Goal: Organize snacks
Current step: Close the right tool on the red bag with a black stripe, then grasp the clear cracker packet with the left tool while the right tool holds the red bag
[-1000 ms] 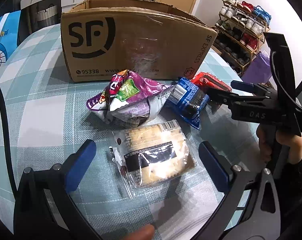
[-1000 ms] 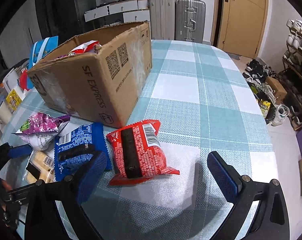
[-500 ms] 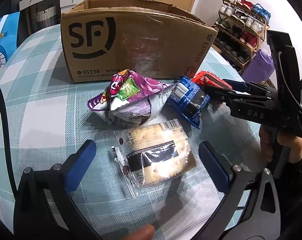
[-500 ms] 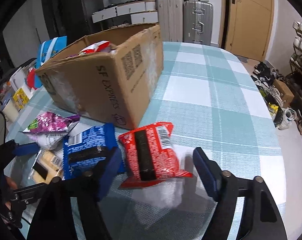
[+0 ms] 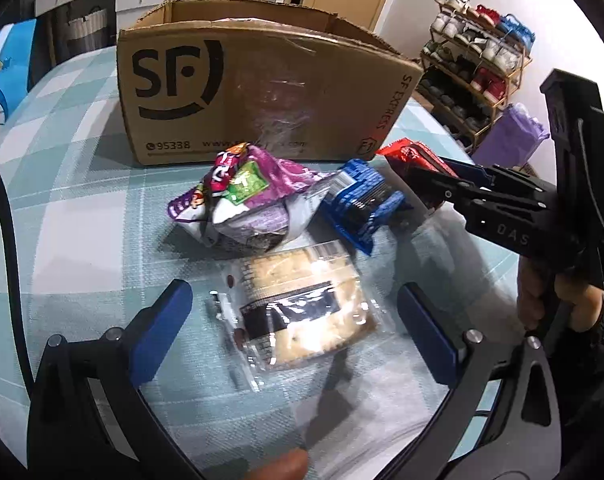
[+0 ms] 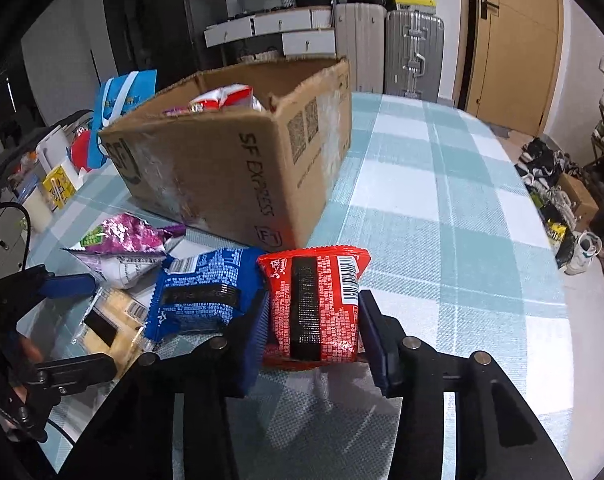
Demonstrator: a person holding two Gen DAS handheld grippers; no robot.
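- The right gripper (image 6: 314,328) clamps a red snack packet (image 6: 316,304) between its blue pads, one pad pressed against each long side, on the checked tablecloth (image 6: 442,208).
- The red snack packet runs lengthwise away from the right wrist camera, its near end deep between the fingers and its far, barcoded end pointing toward the cardboard box (image 6: 237,168).
- Just left of it in that view lies a blue snack packet (image 6: 199,292), touching the red one's edge and aligned roughly the same way, near to far.
- Farther left sits a crumpled purple snack bag (image 6: 121,244), and nearer, a clear cracker pack (image 6: 109,320).
- The left gripper (image 5: 293,320) hangs with jaws spread wide, its pads on either side of the clear cracker pack (image 5: 297,312) and touching nothing.
- In the left wrist view the cracker pack's long axis slants from near left to far right.
- Beyond it, the purple snack bag (image 5: 245,200) and blue snack packet (image 5: 362,204) sit side by side before the cardboard box (image 5: 257,92), which is open-topped with packets visible inside.
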